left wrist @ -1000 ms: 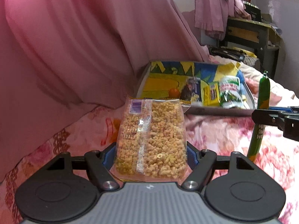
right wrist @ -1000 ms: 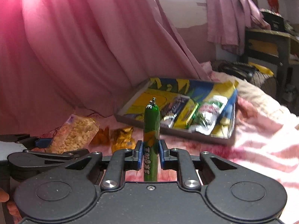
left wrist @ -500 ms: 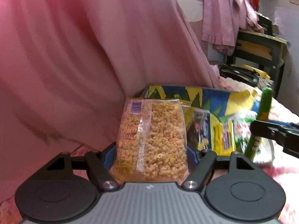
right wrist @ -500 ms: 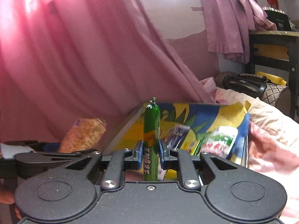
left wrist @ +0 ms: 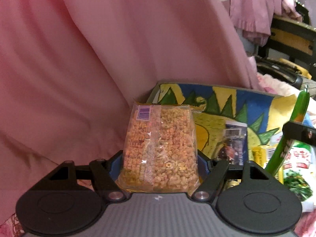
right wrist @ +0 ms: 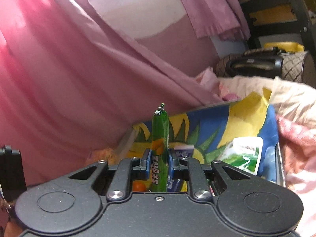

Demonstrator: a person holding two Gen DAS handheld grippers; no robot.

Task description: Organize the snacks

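The left gripper [left wrist: 160, 158] pinches a clear bag of puffed snacks [left wrist: 160, 150] upright; the right gripper [right wrist: 159, 163] clamps a green sausage stick [right wrist: 159, 148]. Both hang at the painted tray's [left wrist: 217, 98] near edge. Risk: released early, either could land on the tray rim or the green packet [right wrist: 243, 154] and slide out.

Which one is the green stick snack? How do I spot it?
Find the tray with the bright sun picture, in front of the pink curtain. The right gripper holds the green stick upright over it. It is the only long, thin, round snack; the others are flat packets.
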